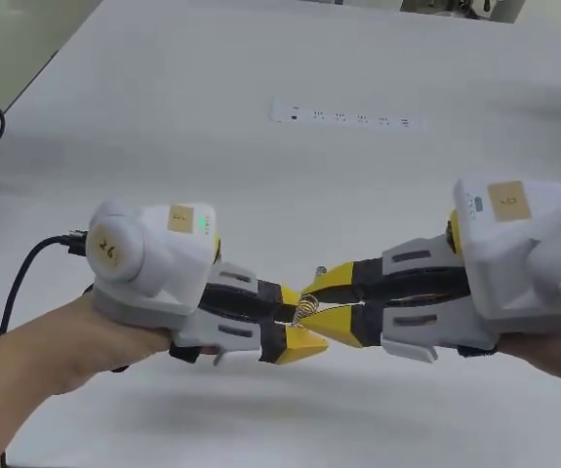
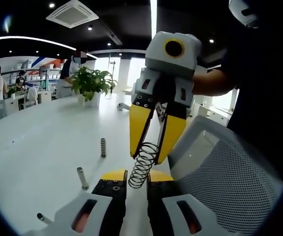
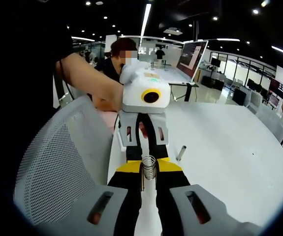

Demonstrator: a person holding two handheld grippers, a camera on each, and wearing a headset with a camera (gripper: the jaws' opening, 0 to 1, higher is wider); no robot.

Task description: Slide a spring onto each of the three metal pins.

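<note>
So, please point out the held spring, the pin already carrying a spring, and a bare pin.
held spring [image 2: 142,164], left gripper view, its middle coils.
pin with spring [image 2: 103,147], left gripper view, its coiled shaft.
bare pin [image 2: 82,178], left gripper view, mid shaft.

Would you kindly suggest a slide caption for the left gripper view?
Right hand-held gripper holds a spring at the left hand-held gripper; three pins on the table.

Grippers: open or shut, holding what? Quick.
Left gripper: closed on the spring.
Right gripper: closed on the same spring's other end.
</note>
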